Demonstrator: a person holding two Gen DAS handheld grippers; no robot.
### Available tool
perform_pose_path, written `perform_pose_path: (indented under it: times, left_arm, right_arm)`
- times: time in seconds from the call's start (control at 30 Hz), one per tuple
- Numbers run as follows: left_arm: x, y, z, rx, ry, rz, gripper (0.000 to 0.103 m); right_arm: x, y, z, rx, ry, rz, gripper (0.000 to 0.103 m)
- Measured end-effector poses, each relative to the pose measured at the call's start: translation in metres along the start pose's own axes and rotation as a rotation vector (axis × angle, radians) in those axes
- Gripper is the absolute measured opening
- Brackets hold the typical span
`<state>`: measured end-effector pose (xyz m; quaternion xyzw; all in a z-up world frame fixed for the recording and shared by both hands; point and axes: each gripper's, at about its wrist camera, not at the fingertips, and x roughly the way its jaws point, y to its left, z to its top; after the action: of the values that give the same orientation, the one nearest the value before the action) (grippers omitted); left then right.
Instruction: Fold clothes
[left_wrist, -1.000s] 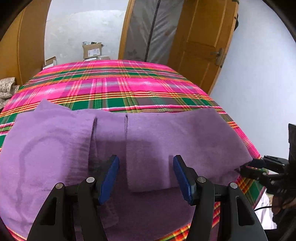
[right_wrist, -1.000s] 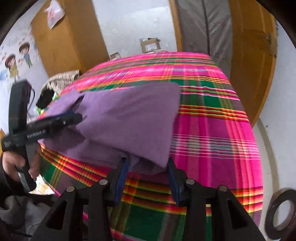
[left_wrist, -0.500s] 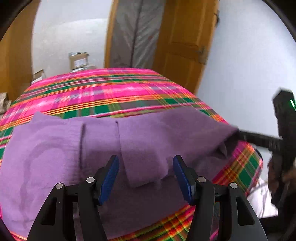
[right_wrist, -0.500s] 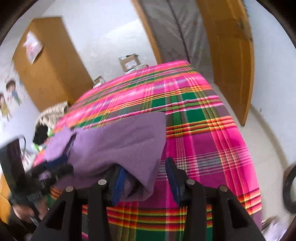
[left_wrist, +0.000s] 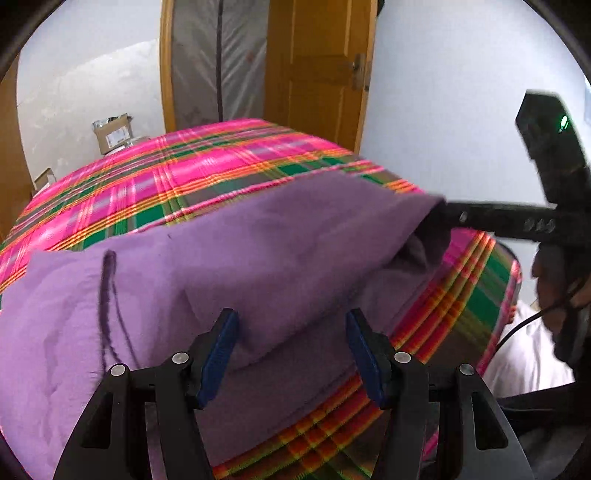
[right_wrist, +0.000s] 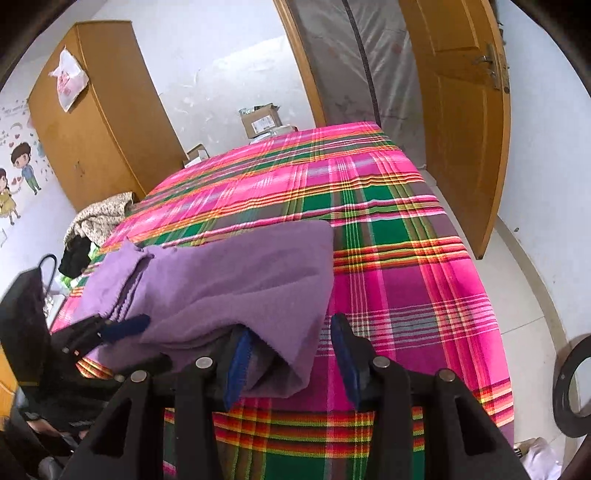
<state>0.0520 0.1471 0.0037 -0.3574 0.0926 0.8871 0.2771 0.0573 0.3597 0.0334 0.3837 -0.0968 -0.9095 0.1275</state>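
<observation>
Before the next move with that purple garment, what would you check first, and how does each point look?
1. Right gripper has the purple garment: cannot tell; fabric lies between its fingers.
2. Left gripper has it: not ok; a fold sits between open fingers.
3. Garment on the plaid bedcover: ok.
4. Bedcover beyond the garment bare: ok.
5. Grippers apart: ok.

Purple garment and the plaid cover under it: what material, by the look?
Purple garment: looks like soft fleece or brushed knit, matte and fuzzy, bends in thick rounded folds. Plaid cover: likely thin woven cotton, flat with a slight sheen and crisp striped checks. Neither is certain.
</observation>
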Motion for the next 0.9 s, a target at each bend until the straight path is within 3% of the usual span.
perform_pose_path:
  times: [0.1, 0.17, 0.27, 0.33, 0.4, 0.9]
  left_arm:
    - [0.002, 0.000, 0.002, 0.008, 0.009, 0.014, 0.063]
    - [0.003, -0.001, 0.004, 0.015, 0.014, 0.038, 0.057]
    - [0.001, 0.003, 0.006, -0.007, 0.000, 0.066, 0.033]
    - [-0.002, 0.007, 0.007, -0.027, -0.013, 0.056, 0.012]
    - [-0.006, 0.008, 0.009, -0.041, -0.029, 0.036, 0.008]
    - [-0.030, 0.015, 0.047, -0.101, -0.149, -0.024, 0.006]
  right_arm:
    - [-0.001, -0.001, 0.002, 0.007, -0.007, 0.007, 0.043]
    - [-0.001, -0.001, 0.003, 0.011, -0.010, 0.011, 0.043]
    - [0.000, 0.000, 0.003, 0.009, -0.007, 0.015, 0.043]
    - [0.000, -0.001, 0.002, 0.008, -0.006, 0.018, 0.043]
    - [-0.001, 0.000, 0.001, 0.002, -0.006, 0.014, 0.043]
    - [0.005, 0.035, -0.017, -0.181, 0.004, -0.075, 0.046]
